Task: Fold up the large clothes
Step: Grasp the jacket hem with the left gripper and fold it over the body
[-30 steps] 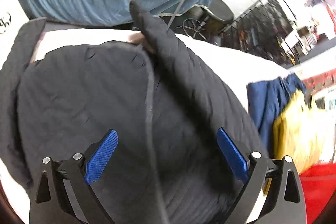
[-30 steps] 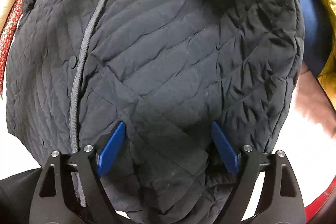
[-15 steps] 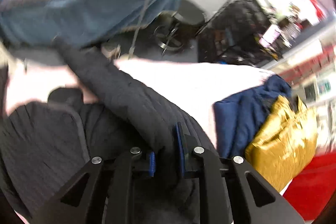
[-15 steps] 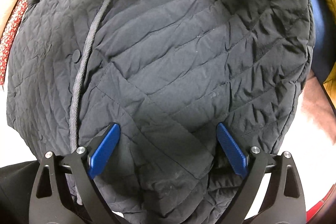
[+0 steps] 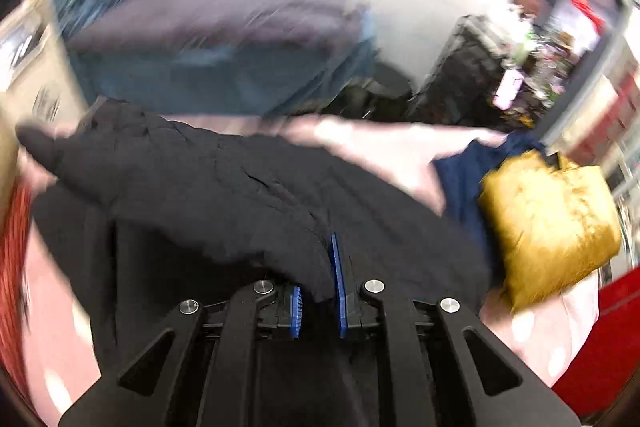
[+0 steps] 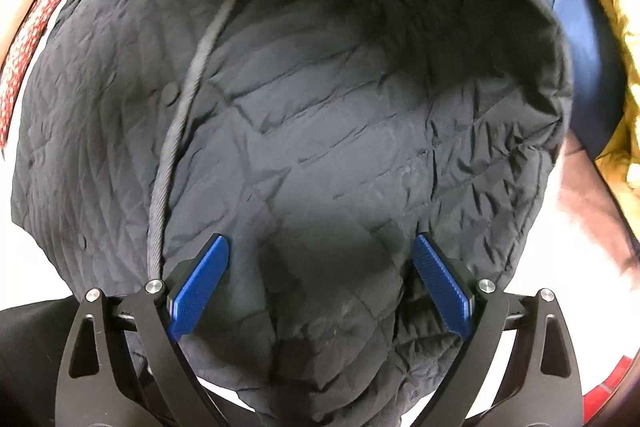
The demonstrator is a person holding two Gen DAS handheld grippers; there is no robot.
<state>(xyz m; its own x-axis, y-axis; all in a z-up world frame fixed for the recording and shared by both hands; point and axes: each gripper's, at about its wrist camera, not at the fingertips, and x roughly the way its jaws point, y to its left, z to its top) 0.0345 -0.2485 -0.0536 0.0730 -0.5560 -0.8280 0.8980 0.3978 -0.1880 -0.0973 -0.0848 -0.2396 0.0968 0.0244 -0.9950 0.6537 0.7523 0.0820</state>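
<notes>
A large black quilted jacket (image 6: 320, 131) lies spread on a white surface and fills the right wrist view. My right gripper (image 6: 320, 275) is open, its blue pads just above the jacket's lower front, holding nothing. In the left wrist view my left gripper (image 5: 318, 287) is shut on a fold of the jacket's sleeve (image 5: 192, 195) and holds it lifted over the jacket body. The sleeve stretches away to the left, its cuff (image 5: 40, 147) at the far left. This view is blurred by motion.
A navy garment (image 5: 460, 179) and a gold padded jacket (image 5: 548, 223) lie at the right of the white surface (image 5: 380, 143). A grey cord (image 6: 188, 99) runs down the jacket's front. A blue-covered bed (image 5: 208, 67) and a dark rack (image 5: 472, 67) stand behind.
My left gripper closed on the jacket's sleeve and has carried it up and to the left, swinging the view. My right gripper stayed open over the jacket, shifting only slightly.
</notes>
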